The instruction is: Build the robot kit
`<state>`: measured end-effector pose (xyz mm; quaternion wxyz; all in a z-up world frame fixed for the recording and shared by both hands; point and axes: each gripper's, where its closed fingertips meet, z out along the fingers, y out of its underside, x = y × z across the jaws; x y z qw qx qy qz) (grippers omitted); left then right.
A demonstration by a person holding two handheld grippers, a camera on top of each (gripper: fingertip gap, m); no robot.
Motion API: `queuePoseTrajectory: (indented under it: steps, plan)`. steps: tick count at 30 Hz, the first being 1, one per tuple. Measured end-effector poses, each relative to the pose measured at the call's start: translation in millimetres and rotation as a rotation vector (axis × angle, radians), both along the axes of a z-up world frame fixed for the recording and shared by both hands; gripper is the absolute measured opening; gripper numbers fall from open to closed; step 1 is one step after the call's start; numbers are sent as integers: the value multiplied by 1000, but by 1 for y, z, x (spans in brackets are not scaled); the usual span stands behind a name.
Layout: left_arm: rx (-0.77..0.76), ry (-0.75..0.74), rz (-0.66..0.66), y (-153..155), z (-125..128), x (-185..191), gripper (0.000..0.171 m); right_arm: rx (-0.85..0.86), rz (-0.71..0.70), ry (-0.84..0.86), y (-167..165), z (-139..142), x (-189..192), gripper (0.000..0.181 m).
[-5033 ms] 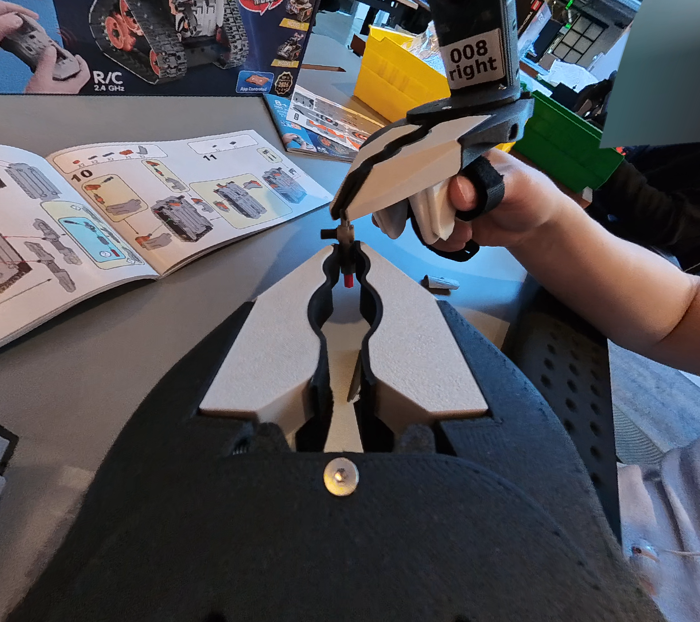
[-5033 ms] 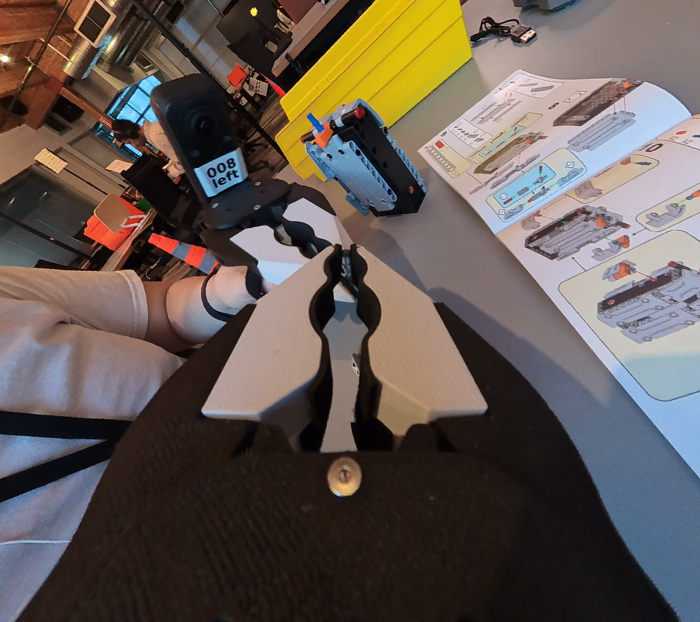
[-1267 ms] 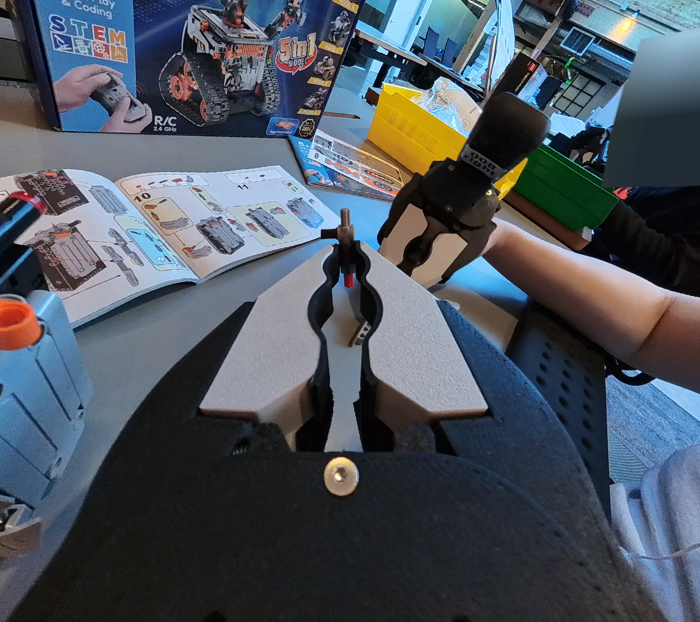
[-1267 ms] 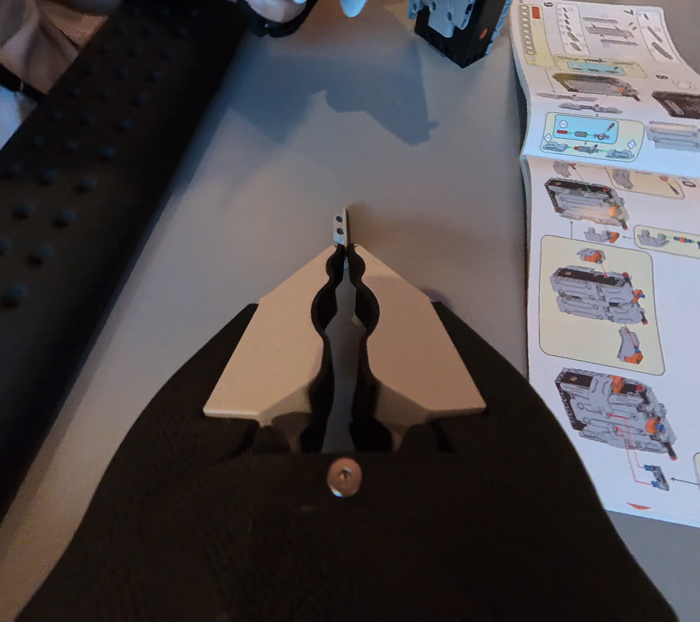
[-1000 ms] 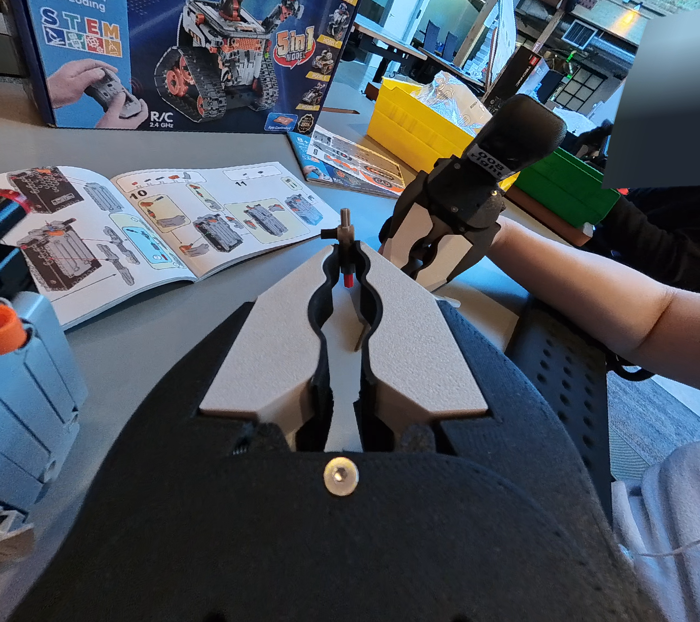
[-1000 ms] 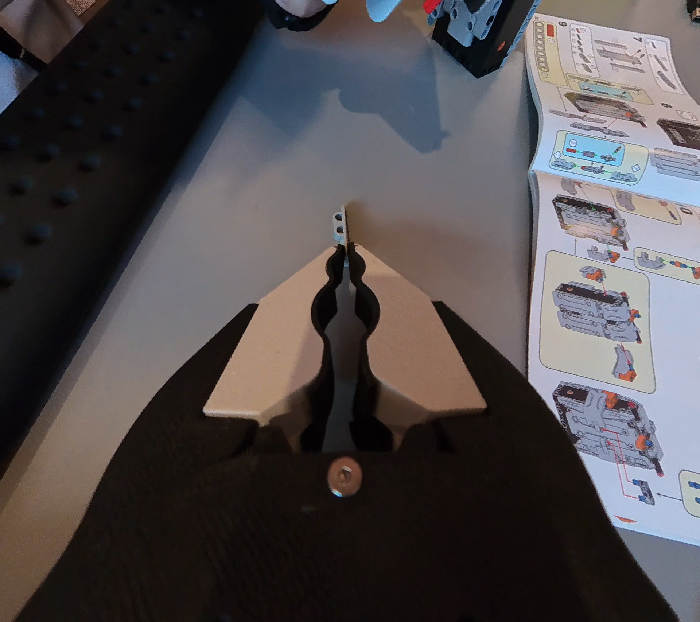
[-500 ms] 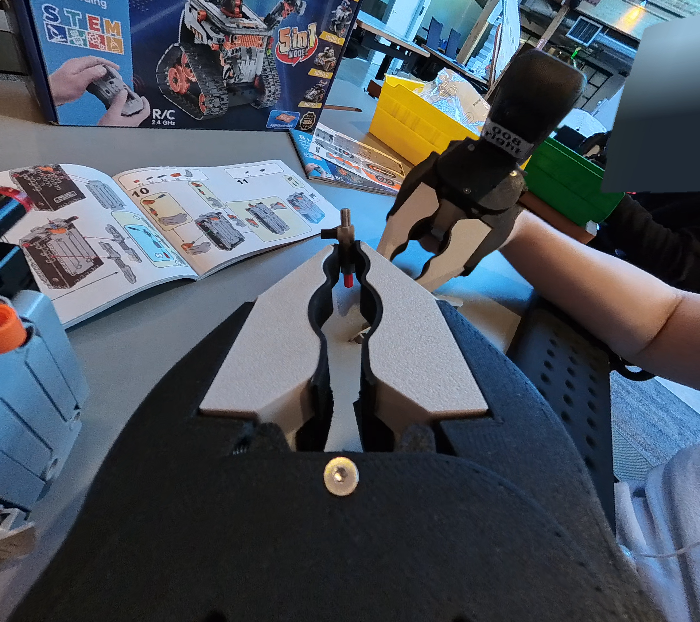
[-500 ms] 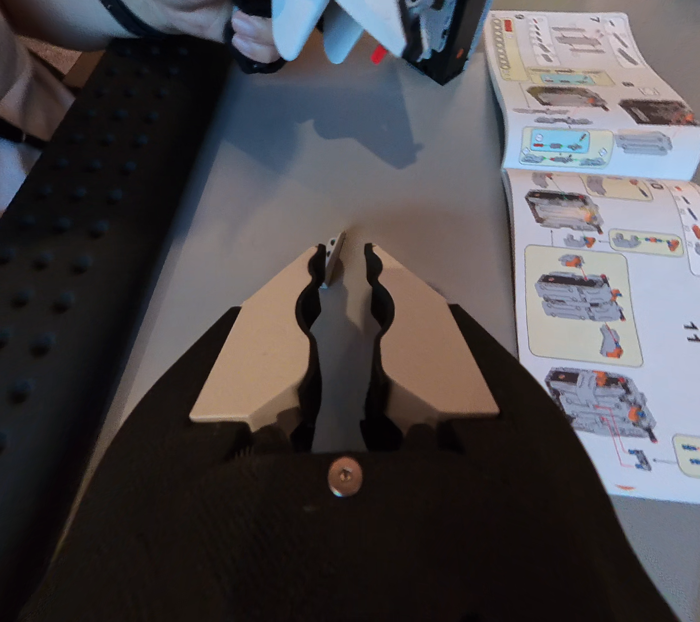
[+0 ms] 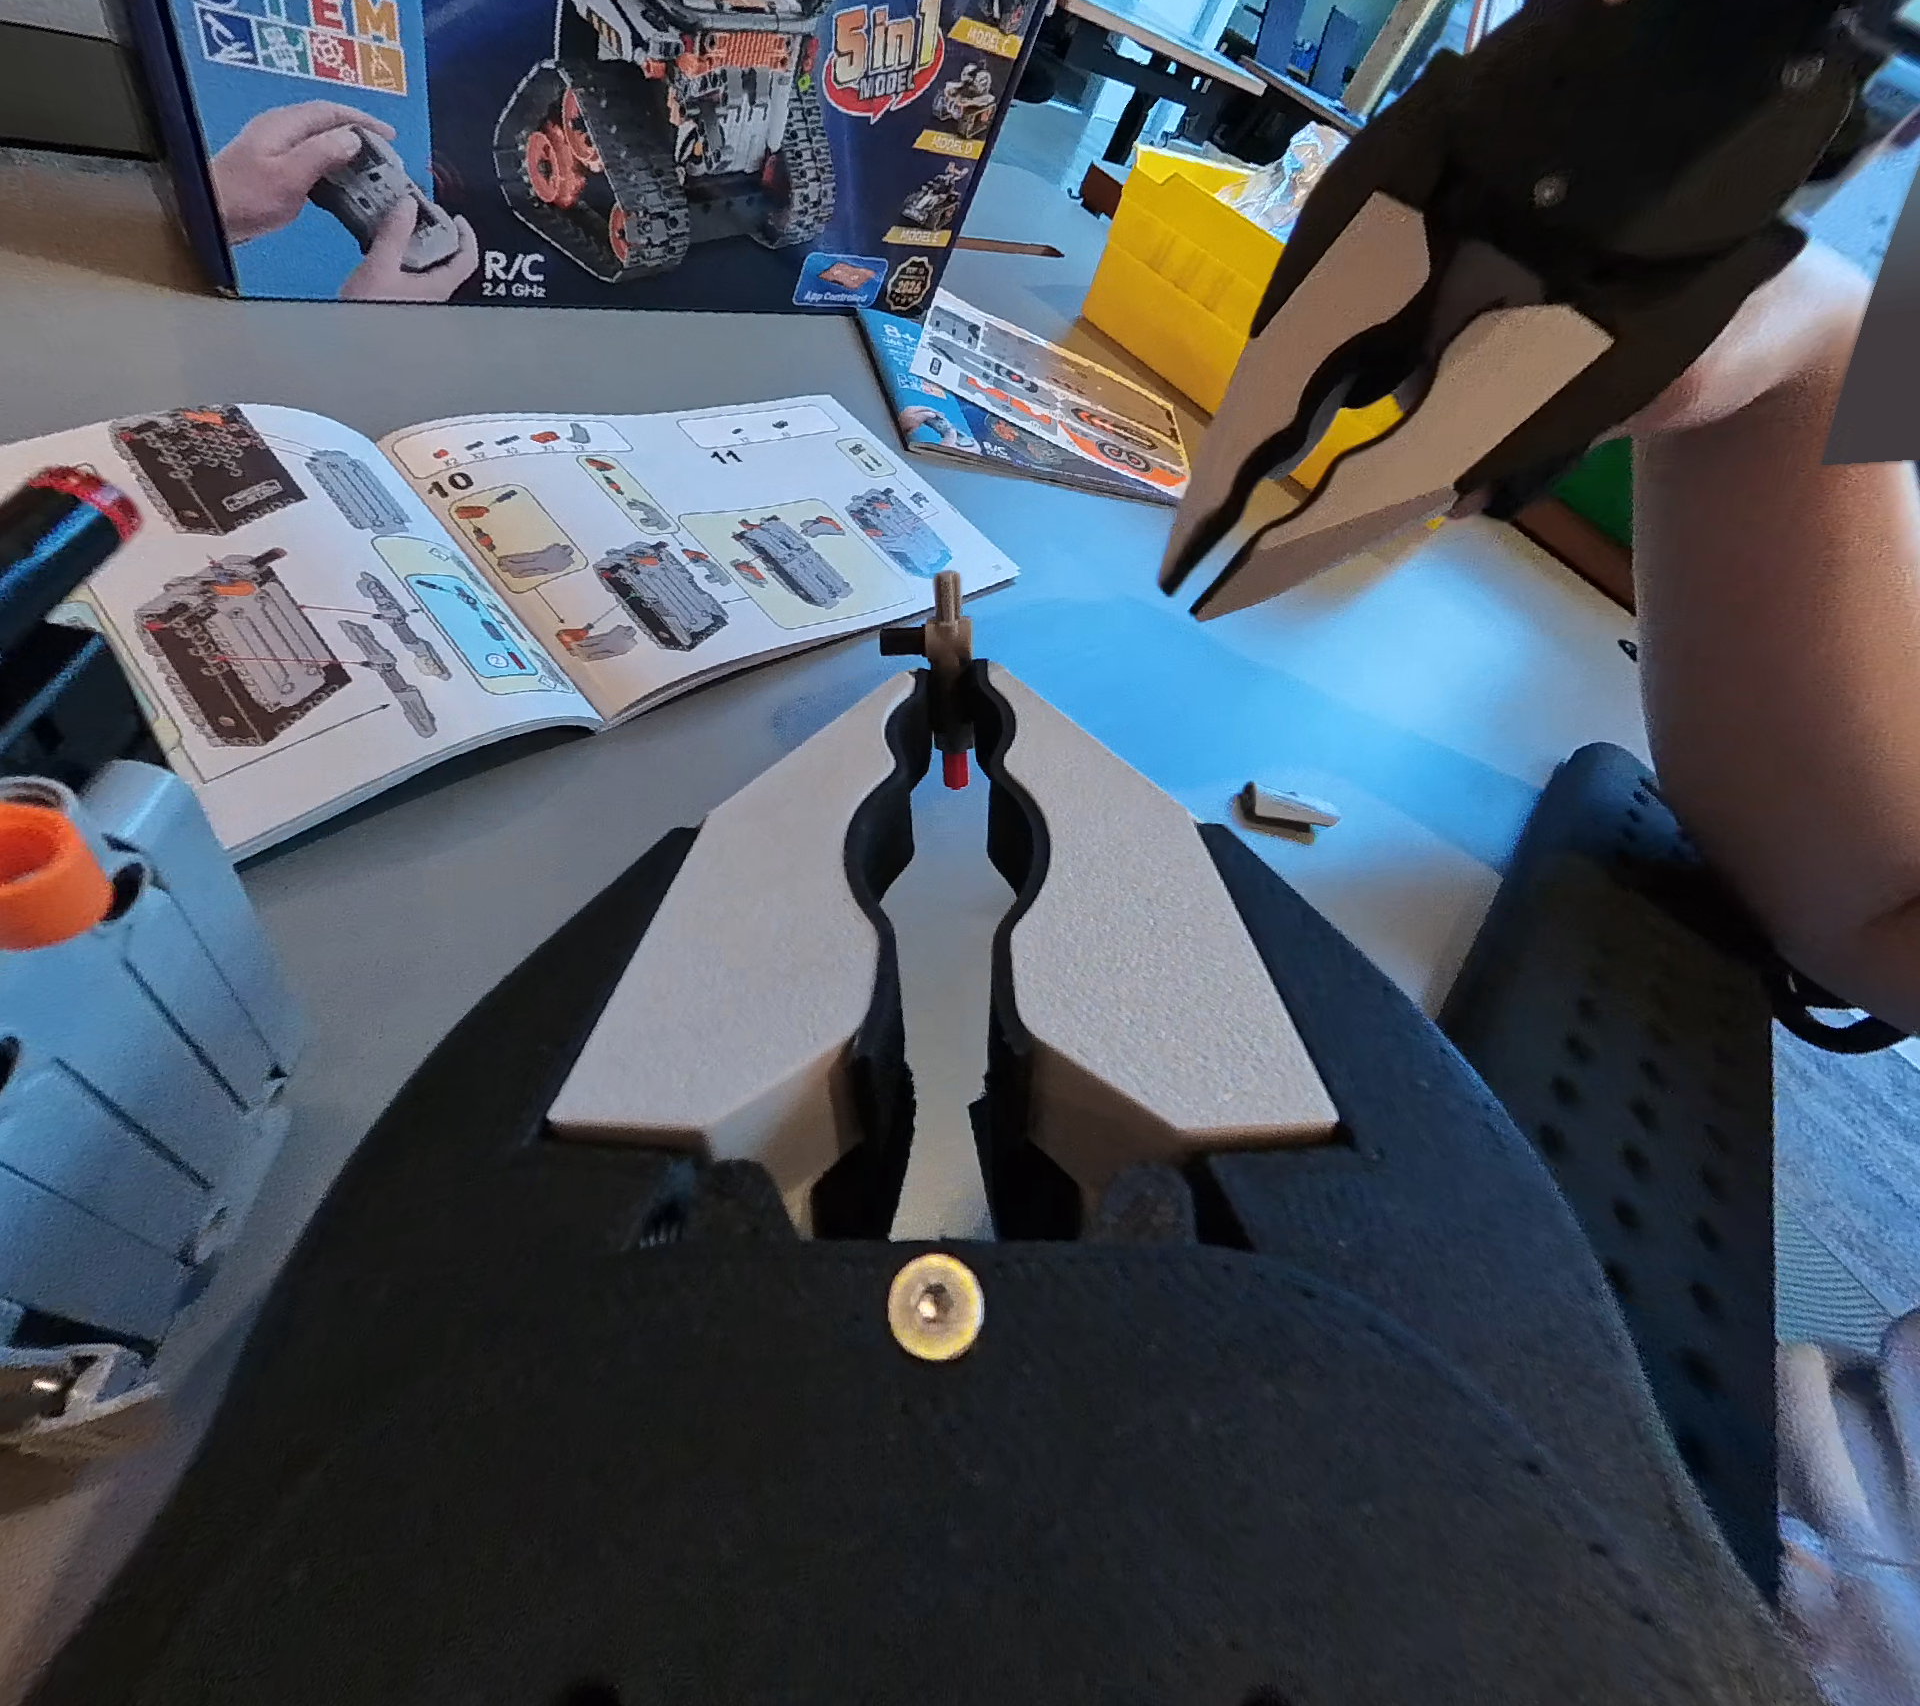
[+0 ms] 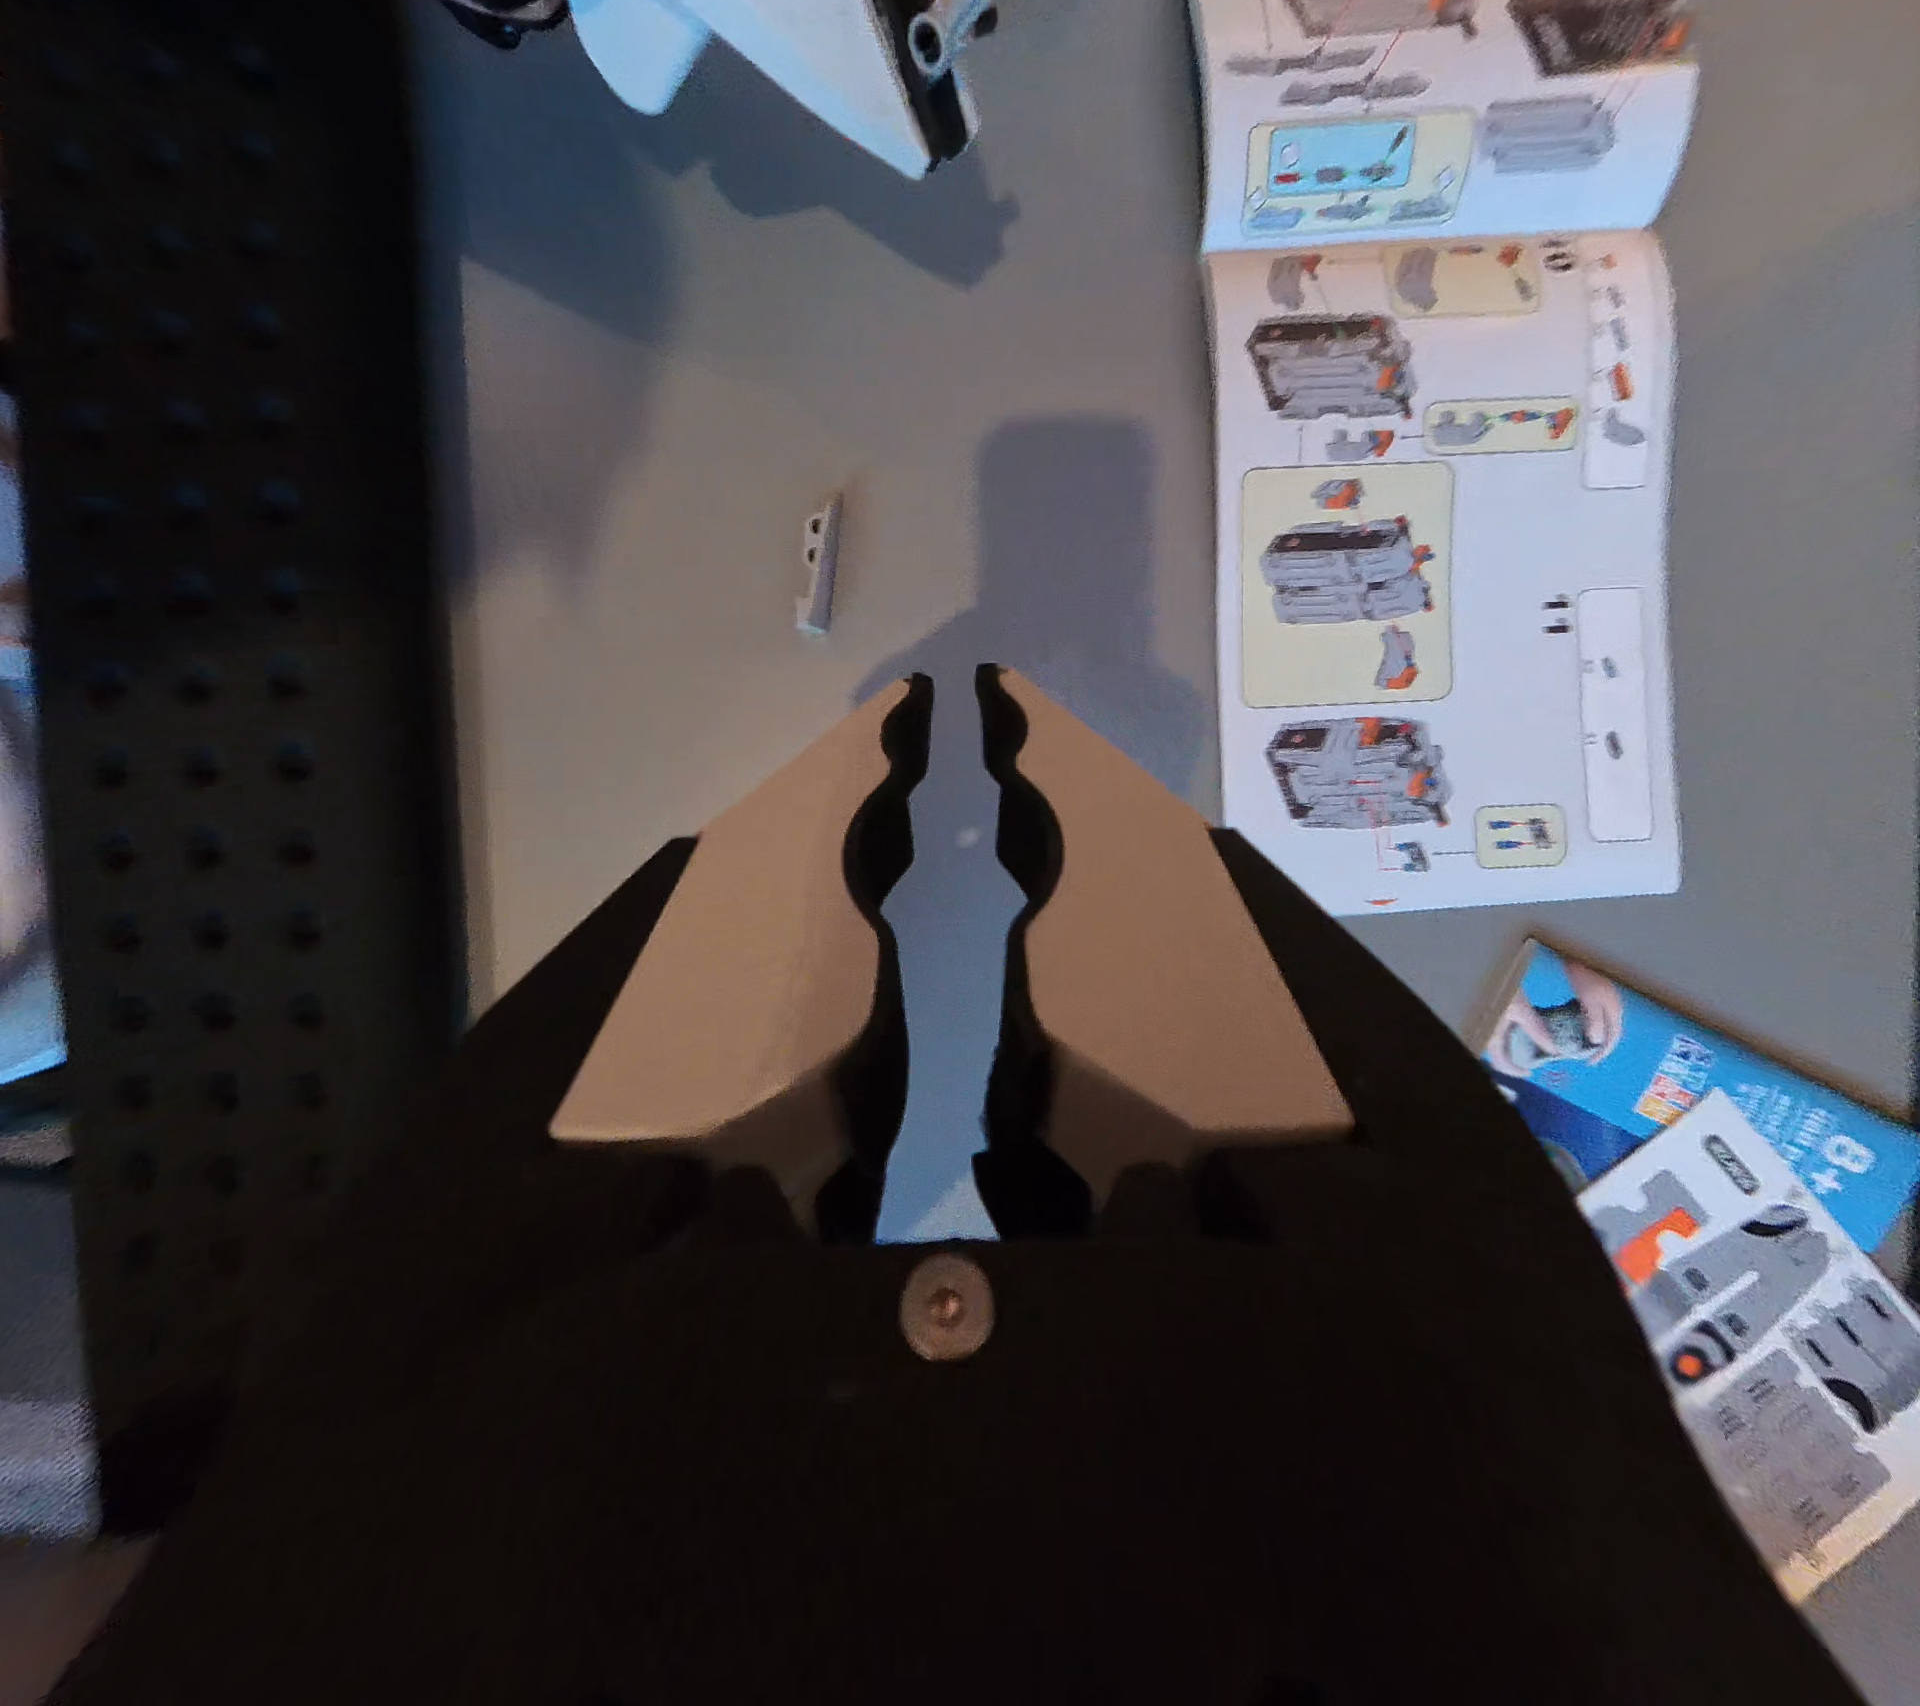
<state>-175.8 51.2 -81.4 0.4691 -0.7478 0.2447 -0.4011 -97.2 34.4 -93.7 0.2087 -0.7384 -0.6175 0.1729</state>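
1. Now the right tool (image 10: 953, 677) has its jaws parted and carries nothing; a second ago it was pinching a small grey beam, and half a second ago the jaws were just opening.
2. That small grey beam (image 10: 821, 562) lies loose on the counter (image 10: 665, 409), just beyond the tips at about eleven o'clock, apart from them.
3. By my reading it has simply been put down, and the tool has lifted off it.
4. The left tool (image 9: 943, 688) is still clamped on a little pin assembly (image 9: 943, 633), tan stem upward, red end between the fingers.
5. An instruction booklet (image 10: 1455, 409) lies open at two o'clock of the right tool.
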Motion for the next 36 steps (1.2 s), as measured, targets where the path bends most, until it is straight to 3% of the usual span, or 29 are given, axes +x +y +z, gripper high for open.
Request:
queuePoseTrajectory:
  steps: [5,10,17,36]
  plan:
    - [-3,23,7,2,-5,0,5,-153,-41,-66,-6,-8,-13,0]
    - [-1,12,19,3,-3,-3,5,-120,-75,-62,-8,-33,-24,19]
    - [4,7,10,1,-1,-1,5,-112,-93,-86,-23,-58,-28,21]
    - [-3,9,29,3,-1,-6,5,-95,-71,-223,-27,-73,-41,9]
